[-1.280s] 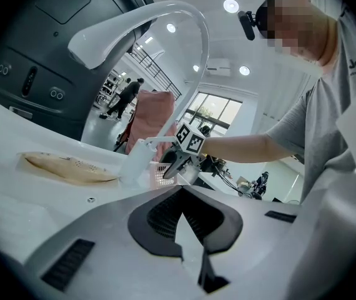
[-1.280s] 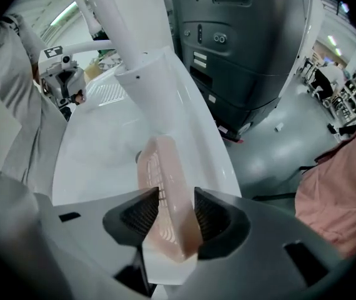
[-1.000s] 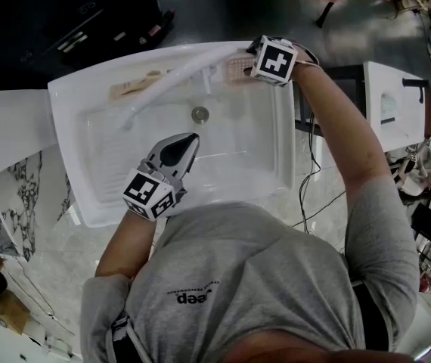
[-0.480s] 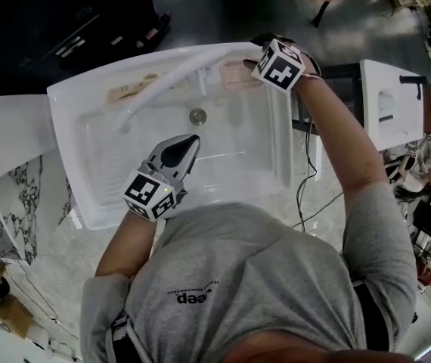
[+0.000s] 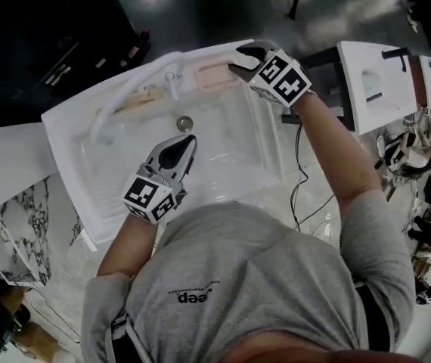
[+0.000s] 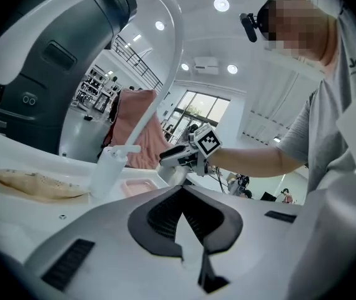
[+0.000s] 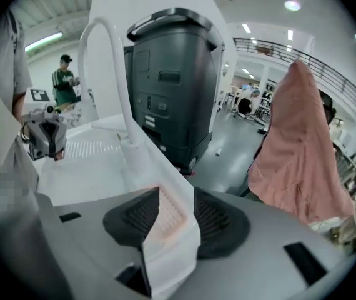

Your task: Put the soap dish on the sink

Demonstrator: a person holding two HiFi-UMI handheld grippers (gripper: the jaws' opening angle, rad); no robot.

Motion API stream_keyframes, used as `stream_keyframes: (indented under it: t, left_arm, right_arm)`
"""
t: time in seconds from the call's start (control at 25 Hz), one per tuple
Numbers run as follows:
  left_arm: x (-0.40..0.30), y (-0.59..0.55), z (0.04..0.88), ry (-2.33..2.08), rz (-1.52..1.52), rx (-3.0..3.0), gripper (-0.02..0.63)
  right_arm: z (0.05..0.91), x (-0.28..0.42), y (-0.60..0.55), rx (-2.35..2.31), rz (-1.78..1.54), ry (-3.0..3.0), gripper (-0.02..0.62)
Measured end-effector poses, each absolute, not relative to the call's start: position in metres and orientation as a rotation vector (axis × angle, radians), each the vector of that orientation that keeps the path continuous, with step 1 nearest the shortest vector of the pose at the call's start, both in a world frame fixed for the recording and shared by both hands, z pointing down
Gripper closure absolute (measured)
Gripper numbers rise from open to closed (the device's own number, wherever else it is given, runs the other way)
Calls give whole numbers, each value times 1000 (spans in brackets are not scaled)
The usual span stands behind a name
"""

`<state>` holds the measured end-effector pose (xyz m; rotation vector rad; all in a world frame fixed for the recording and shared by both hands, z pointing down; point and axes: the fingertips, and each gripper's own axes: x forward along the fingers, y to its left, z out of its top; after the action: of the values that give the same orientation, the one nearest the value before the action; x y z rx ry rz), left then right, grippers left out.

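**Right gripper**: jaws spread wide, just now closing a little, pinching nothing. Poised over the back right corner of the sink, pointed steeply down.

**Pale pink rectangular plastic soap dish**, ribbed floor: seen through the jaw gap but lying below the pads, untouched. Flat on the rear ledge of the white ceramic sink, just right of the tap base. Judged as placed, so the task looks all but done.
- Handling, by judgement: light, rigid, shallow-walled. Probably slick on the glazed ledge and apt to skate if nudged.
- Best hold: across the short side walls, pads on the rim, not on the ribs.

**Further out:**
- White curved swan-neck tap.
- Flat tan slab on the ledge left of the tap.

**Left gripper**: jaws pressed together, empty, hovering over the basin toward its front.
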<state>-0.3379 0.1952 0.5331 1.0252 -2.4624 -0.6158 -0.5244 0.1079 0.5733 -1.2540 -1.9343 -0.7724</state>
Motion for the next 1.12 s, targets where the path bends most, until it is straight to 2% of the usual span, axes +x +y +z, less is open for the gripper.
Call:
stream_keyframes:
  t: [0.2,0.44,0.84,1.12]
  left_arm:
    - [-330,172,516,-2442,-588,1131,603]
    - [-328,133,509,-2363,-536,1262,603]
    - [-293,18,476,-2219,-433,1544,603]
    - [-232,-78,453,-2035,-311,1801,603]
  right_arm:
    - [533,-485,88,-1238,-555,-2116,428]
    - [510,-437,42,-1128,-351,-2271,543]
    - [482,-326,-90,-859,-120,-2441,545]
    - [465,-207,-196,-525,18,-2562,545]
